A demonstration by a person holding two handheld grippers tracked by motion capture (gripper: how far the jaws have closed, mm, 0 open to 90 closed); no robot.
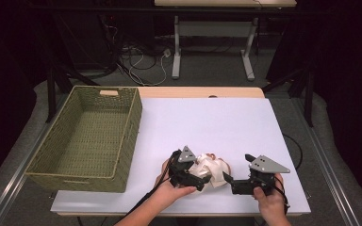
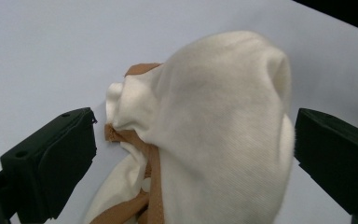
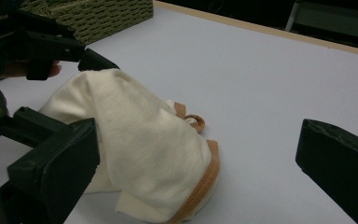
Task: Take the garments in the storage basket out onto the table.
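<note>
The left gripper (image 2: pixel 193 154) stood wide open around a soft, light cream garment (image 2: pixel 214 135) bunched between its jaws on the table (image 1: pixel 226 122); the right gripper (image 3: pixel 200 177), also open, waited beside it. A gathered fold looked the surest hold.

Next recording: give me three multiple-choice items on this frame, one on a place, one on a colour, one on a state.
1. Where does the woven basket stand?
A. At the table's left side
B. At its right side
C. On the floor

2. What colour is the cloth's trim?
A. Blue
B. Tan
C. Black

3. How does the left gripper stand?
A. Shut beside the cloth
B. Open, fingers either side of the cloth
C. Inside the basket

Answers: 1 A, the high view shows it at the left edge. 2 B, tan bands edge the cream fabric. 3 B, both fingers stand apart from the cloth.
</note>
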